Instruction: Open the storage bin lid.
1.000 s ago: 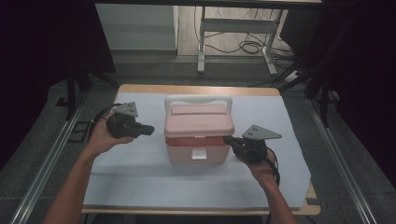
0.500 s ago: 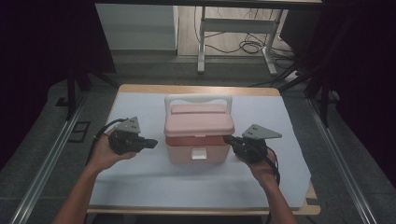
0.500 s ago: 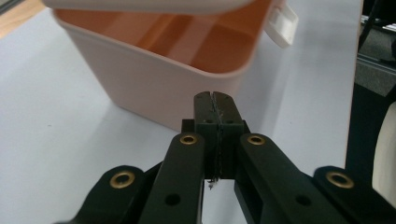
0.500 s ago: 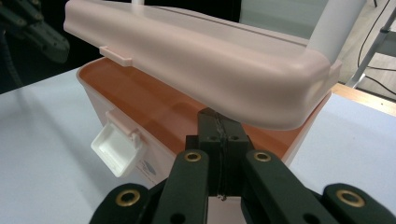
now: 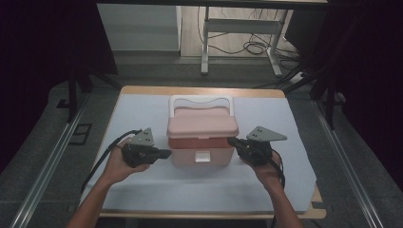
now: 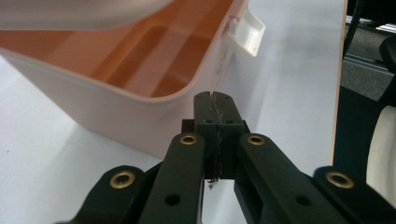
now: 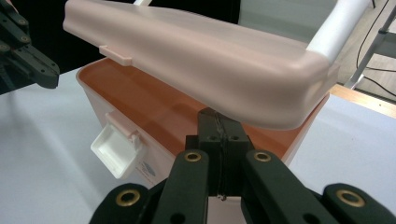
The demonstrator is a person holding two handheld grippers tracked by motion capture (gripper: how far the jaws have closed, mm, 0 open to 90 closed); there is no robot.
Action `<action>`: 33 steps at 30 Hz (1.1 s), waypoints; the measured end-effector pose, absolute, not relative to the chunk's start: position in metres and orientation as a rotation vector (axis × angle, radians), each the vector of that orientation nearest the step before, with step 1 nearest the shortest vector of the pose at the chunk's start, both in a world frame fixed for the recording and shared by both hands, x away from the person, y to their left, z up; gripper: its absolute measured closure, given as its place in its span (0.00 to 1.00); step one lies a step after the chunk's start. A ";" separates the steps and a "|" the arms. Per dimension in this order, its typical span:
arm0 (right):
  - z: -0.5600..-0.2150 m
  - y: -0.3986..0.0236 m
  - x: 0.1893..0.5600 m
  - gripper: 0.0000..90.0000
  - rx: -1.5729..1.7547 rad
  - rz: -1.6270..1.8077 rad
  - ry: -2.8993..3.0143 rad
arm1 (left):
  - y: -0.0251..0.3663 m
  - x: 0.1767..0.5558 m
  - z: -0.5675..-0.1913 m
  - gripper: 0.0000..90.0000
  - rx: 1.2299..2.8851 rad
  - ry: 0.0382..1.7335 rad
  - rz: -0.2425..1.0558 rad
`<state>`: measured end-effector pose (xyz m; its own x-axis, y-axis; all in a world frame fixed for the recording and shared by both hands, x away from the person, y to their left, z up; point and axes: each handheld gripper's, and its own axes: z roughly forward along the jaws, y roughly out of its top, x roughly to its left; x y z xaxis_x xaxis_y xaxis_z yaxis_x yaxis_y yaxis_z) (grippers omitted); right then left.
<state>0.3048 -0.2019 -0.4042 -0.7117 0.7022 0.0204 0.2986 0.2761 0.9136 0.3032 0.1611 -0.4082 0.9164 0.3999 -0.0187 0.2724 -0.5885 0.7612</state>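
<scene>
A pink cooler box (image 5: 202,147) with a white handle (image 5: 202,99) stands mid-table. Its lid (image 7: 201,60) is lifted at the front, so the orange inside shows, and the white latch (image 7: 116,154) hangs loose. My right gripper (image 7: 217,114) is shut with nothing between its jaws; its tips are tucked under the lid's rim at the box's right front corner (image 5: 230,141). My left gripper (image 6: 214,97) is also shut and empty, its tips close to the box's left front corner (image 5: 167,153). Whether they touch the wall (image 6: 93,102) I cannot tell.
A pale sheet (image 5: 142,109) covers the wooden table (image 5: 199,90). Metal rails (image 5: 47,156) run along both sides on the floor. A desk frame with cables (image 5: 247,47) stands behind the table.
My left hand has come down and toward the near edge, from beside the box's left side to its left front corner. The right hand and the box have kept still.
</scene>
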 end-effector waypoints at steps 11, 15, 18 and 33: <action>-0.405 -0.202 0.305 1.00 0.906 1.419 2.163 | 0.140 0.298 -0.408 1.00 2.223 0.466 0.210; -0.405 -0.202 0.305 1.00 0.906 1.420 2.163 | 0.132 0.297 -0.409 1.00 2.232 0.451 0.194; -0.405 -0.202 0.305 1.00 0.907 1.419 2.165 | 0.126 0.297 -0.411 1.00 2.233 0.453 0.194; -0.406 -0.202 0.306 1.00 0.906 1.417 2.166 | 0.100 0.298 -0.409 1.00 2.224 0.447 0.211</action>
<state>0.3057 -0.2020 -0.4059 -0.7116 0.7023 0.0210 0.3004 0.2771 0.9127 0.2980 0.0995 -0.4091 0.9224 0.3862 0.0005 0.2453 -0.5868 0.7717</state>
